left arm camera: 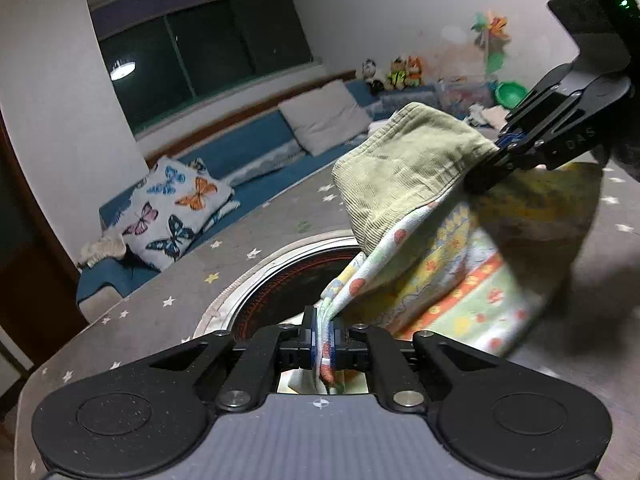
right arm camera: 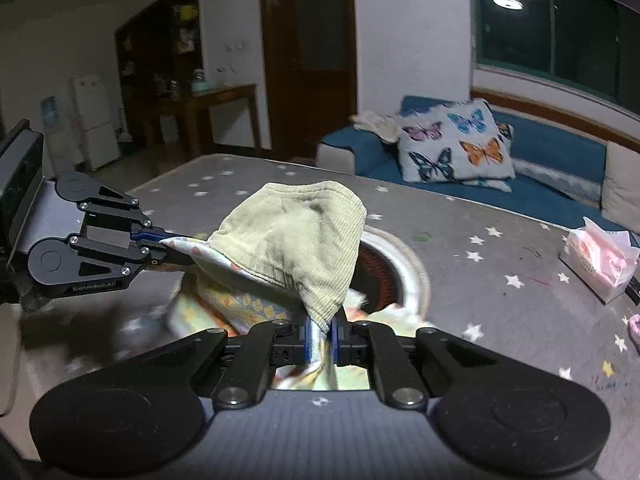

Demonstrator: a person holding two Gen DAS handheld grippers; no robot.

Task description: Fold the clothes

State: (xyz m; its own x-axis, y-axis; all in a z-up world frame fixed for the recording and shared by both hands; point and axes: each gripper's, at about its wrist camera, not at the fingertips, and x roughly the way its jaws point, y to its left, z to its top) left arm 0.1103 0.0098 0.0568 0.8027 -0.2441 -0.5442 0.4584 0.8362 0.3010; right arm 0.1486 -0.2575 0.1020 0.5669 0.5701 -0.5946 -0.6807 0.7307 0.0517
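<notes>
A small garment [left arm camera: 404, 168] with an olive corduroy outside and a colourful printed lining [left arm camera: 472, 280] hangs stretched between both grippers above the grey star-patterned table [left arm camera: 168, 300]. My left gripper [left arm camera: 325, 336] is shut on its printed edge. My right gripper [left arm camera: 494, 160] comes in from the upper right and is shut on the corduroy edge. In the right wrist view the right gripper [right arm camera: 320, 340] pinches a corduroy corner [right arm camera: 296, 240], and the left gripper [right arm camera: 160, 246] holds the other end at the left.
A round recessed burner [left arm camera: 288, 276] with a metal rim sits in the table under the garment. A tissue pack [right arm camera: 600, 264] lies at the table's right. A blue sofa with a butterfly pillow [right arm camera: 456, 148] stands behind the table.
</notes>
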